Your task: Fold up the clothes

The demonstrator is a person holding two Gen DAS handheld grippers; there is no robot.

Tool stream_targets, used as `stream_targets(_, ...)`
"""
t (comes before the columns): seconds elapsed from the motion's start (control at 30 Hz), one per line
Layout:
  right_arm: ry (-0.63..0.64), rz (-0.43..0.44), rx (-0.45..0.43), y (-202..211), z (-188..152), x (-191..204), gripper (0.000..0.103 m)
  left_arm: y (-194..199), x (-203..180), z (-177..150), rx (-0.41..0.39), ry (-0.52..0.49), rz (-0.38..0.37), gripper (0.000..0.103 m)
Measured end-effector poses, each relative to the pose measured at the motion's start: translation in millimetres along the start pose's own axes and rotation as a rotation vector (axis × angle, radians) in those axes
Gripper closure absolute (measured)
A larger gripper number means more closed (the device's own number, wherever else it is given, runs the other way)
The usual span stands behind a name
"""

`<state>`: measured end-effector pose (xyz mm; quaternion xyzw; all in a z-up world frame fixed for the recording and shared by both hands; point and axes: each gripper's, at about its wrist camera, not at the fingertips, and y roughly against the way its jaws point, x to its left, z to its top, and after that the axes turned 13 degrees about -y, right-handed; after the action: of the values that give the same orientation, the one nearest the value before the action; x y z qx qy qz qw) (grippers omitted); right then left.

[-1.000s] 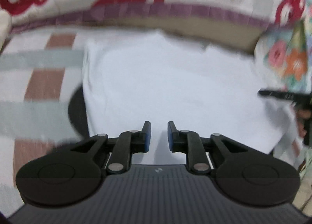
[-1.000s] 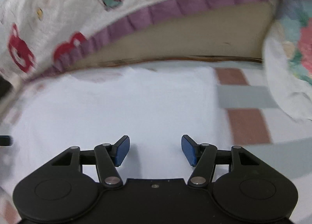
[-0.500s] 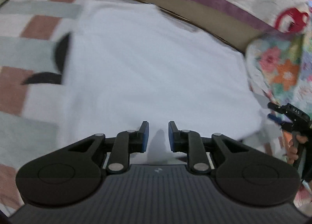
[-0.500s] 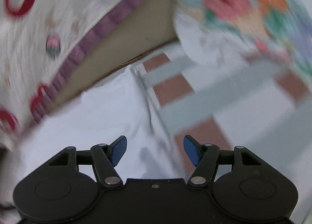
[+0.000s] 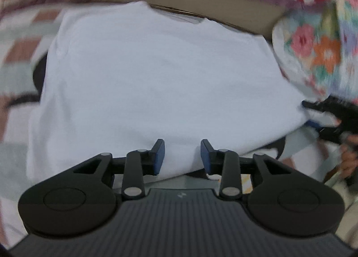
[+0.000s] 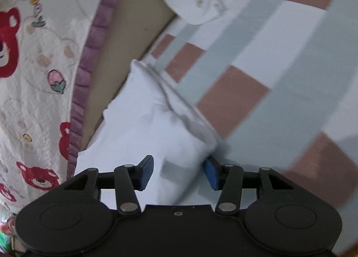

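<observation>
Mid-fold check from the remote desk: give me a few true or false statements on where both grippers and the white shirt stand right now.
1. The left gripper is open, its pads over the near edge of the white shirt. True.
2. The right gripper is clamped shut on a black sock. False: it is open, with a corner of the white shirt between its pads.
3. The shirt lies on a checked sheet. True.
4. The shirt is bundled into a ball. False: it is spread flat.
5. A floral fabric sits at the shirt's right side in the left wrist view. True.
</observation>
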<state>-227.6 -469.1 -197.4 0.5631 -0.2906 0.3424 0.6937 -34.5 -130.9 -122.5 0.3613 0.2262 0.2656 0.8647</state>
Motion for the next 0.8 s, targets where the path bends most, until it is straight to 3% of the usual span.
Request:
stream_targets(0.07, -0.011, 0.009, 0.011, -9, 0, 10, 0.045, 0, 2, -1, -0.009, 0.011, -0.007, 0.069)
stream_targets(0.1, -0.028, 0.009, 0.027, -14, 0, 15, 0.052, 0, 3, -1, -0.013, 0.016, -0.01, 0.069)
stream_targets(0.17, -0.167, 0.089, 0.133, -29, -4, 19, 0.073, 0, 5, -2, -0.022, 0.027, -0.017, 0.067)
stream_targets(0.23, -0.19, 0.106, 0.111, -35, -11, 27, 0.074, 0, 7, -3, -0.032, 0.036, -0.026, 0.064)
stream_targets(0.37, -0.122, 0.036, 0.017, -31, -18, 25, 0.072, 4, 0, 0, -0.057, 0.014, -0.055, 0.064)
stream_targets(0.43, -0.189, 0.035, -0.033, -22, -19, 10, 0.071, 2, -7, 3, -0.057, -0.016, -0.061, 0.062)
stream_targets(0.57, -0.345, 0.096, -0.035, -22, -15, -15, 0.077, -15, -15, 7, 0.017, -0.039, -0.044, 0.062)
stream_targets(0.63, -0.306, 0.104, -0.05, -23, -14, -9, 0.089, -12, -11, 10, 0.062, -0.009, -0.03, 0.062)
stream_targets(0.77, -0.162, 0.125, -0.081, -18, -12, 19, 0.092, 1, -2, 17, 0.151, 0.06, -0.003, 0.068)
stream_targets(0.8, -0.14, 0.134, -0.072, -17, -10, 29, 0.092, 13, 3, 21, 0.136, 0.064, 0.002, 0.068)
